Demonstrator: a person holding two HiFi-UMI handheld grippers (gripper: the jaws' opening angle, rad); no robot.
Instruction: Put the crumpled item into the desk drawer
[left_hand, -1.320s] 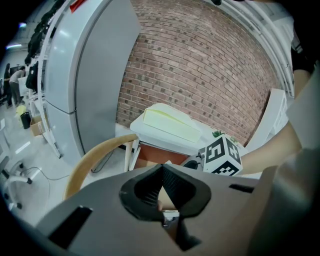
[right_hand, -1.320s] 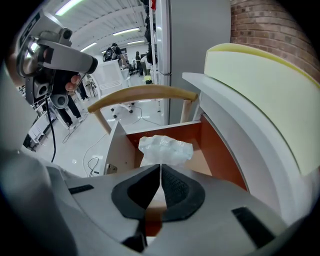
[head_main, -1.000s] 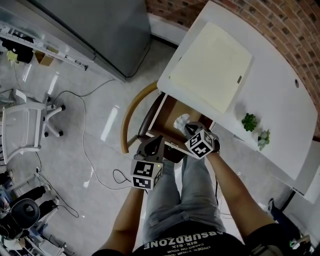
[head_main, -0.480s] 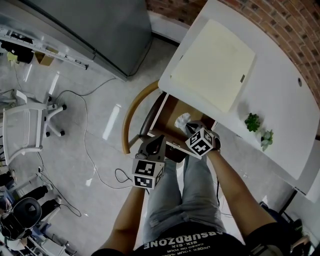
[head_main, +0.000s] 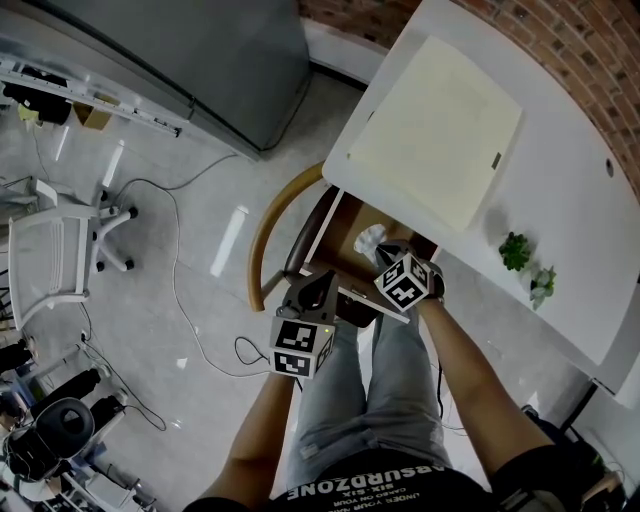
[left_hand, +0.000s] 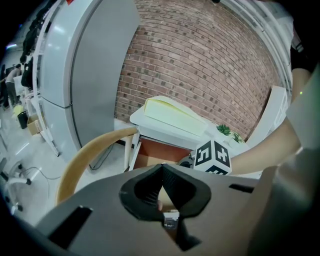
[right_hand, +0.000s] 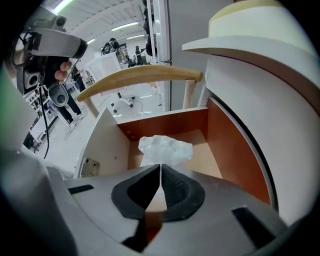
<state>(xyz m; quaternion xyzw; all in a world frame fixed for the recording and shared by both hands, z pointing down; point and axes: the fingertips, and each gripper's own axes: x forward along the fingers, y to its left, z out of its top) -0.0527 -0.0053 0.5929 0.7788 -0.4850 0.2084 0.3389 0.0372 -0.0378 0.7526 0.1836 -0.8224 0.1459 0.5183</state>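
The right gripper (right_hand: 160, 167) had its jaws pressed together with nothing pinched. The wad (right_hand: 165, 149) lay just past the tips, on the floor of the open drawer (right_hand: 231, 150); whether the tips touched it could not be told. The left gripper (left_hand: 161, 167) also had its jaws together and empty, held nearer the person, at the drawer's front edge in the head view. The drawer stood pulled out from under the white desk (right_hand: 260, 100), with a wooden chair (right_hand: 140, 77) pushed in just beyond it. On the desk lay a cream pad (head_main: 440, 140), with small plants (head_main: 515, 250) well apart from it near the edge.
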